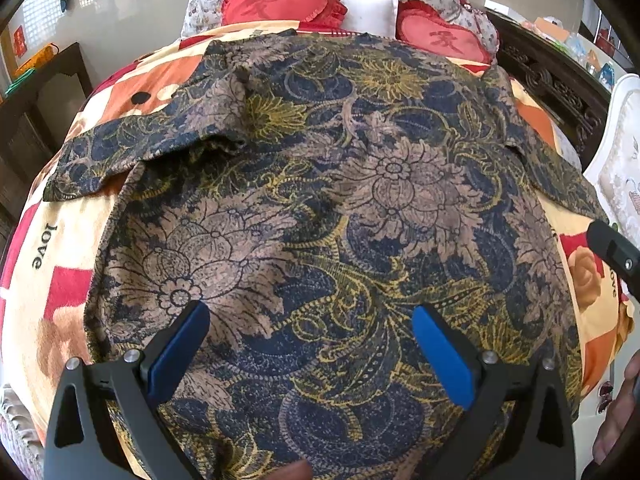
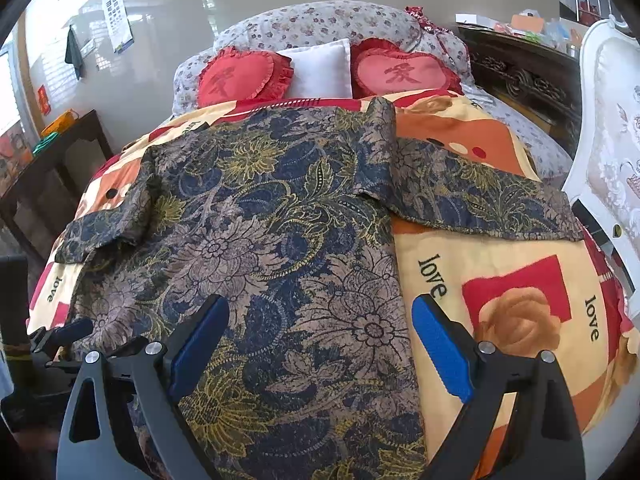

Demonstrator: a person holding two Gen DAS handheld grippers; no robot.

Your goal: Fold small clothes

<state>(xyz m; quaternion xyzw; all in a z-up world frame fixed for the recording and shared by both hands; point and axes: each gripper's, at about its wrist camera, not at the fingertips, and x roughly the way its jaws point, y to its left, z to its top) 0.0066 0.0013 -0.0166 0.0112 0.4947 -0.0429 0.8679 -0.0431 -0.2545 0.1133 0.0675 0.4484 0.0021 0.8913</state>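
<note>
Jaws spread wide and holding nothing, the left gripper (image 1: 310,312) hovers over the lower middle of a floral shirt (image 1: 320,208) spread flat on a bed. The right gripper (image 2: 320,312) hangs equally wide and unloaded, straddling the shirt's right side edge. Beyond that edge lies bare patterned blanket (image 2: 516,280); ahead, one sleeve (image 2: 480,200) stretches rightward and heart-shaped cushions (image 2: 240,76) line the bedhead.
</note>
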